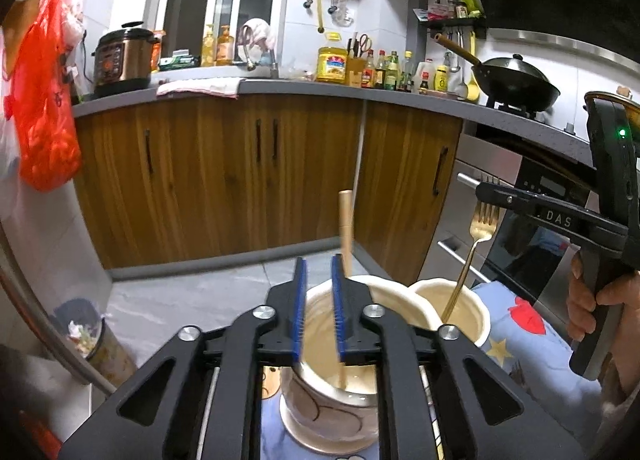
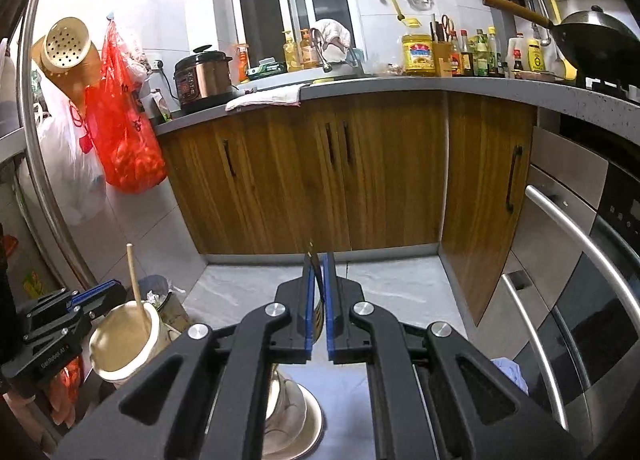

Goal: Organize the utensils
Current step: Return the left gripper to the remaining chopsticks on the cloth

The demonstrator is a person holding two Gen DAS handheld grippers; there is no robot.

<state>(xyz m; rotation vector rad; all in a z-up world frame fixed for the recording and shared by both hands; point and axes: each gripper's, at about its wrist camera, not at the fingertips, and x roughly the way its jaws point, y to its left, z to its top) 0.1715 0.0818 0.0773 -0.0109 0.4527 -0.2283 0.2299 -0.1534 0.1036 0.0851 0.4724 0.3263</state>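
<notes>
In the left wrist view my left gripper [image 1: 320, 284] hangs open over a cream cup [image 1: 332, 412], with nothing between its blue pads. A wooden chopstick [image 1: 346, 227] stands in that cup, leaning just behind the right pad. A second cream cup [image 1: 476, 308] stands beside it to the right. My right gripper [image 1: 489, 199] is shut on the head of a gold fork [image 1: 480, 236], whose handle reaches down into the second cup. In the right wrist view the fork [image 2: 317, 280] shows edge-on between the pads of the right gripper [image 2: 318, 272]. The chopstick [image 2: 136, 288] and its cup [image 2: 120, 344] show at lower left.
The cups stand on a blue patterned cloth [image 1: 524, 336]. A person's hand [image 1: 588, 300] holds the right gripper's grip. An oven with steel bar handles [image 2: 560, 260] is close on the right. A trash bin [image 1: 80, 324] stands on the floor at left, wooden cabinets [image 1: 240, 171] ahead.
</notes>
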